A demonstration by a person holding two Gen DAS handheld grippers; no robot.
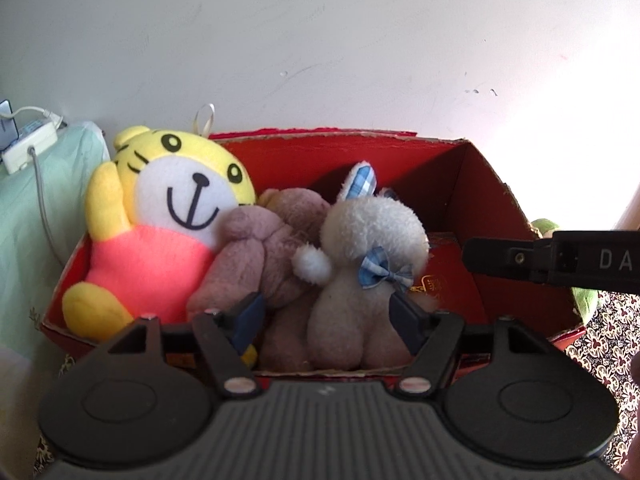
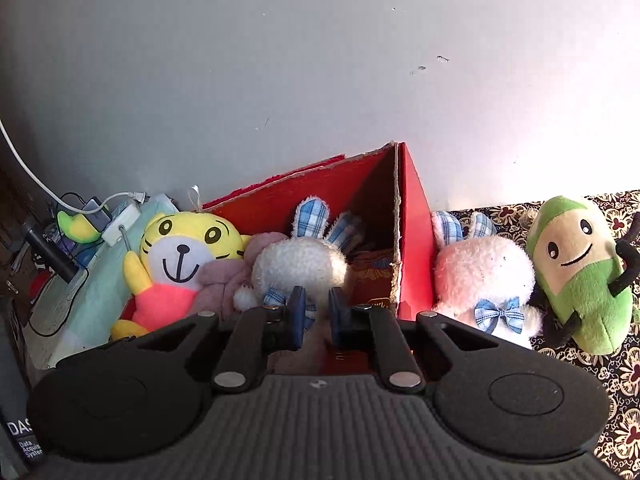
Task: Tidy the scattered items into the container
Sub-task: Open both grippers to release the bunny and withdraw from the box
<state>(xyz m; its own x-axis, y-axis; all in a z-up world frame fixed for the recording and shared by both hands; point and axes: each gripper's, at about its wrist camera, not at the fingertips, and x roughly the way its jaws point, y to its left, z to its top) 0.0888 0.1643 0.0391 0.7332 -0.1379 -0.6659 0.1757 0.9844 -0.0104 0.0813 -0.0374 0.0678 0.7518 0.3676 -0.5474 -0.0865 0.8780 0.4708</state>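
Plain wall behind red box [image 1: 492, 184] — "DA" on right gripper [image 2: 316, 312], together; left gripper [image 1: 326, 316] apart.

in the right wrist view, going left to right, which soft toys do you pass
yellow tiger plush → pink-brown plush → white bunny in the red box → white bunny outside the box → green corn plush

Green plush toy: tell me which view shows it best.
The right wrist view: the green plush toy appears whole, on the patterned cloth right of the red box. The left wrist view shows only a green sliver behind the right gripper.
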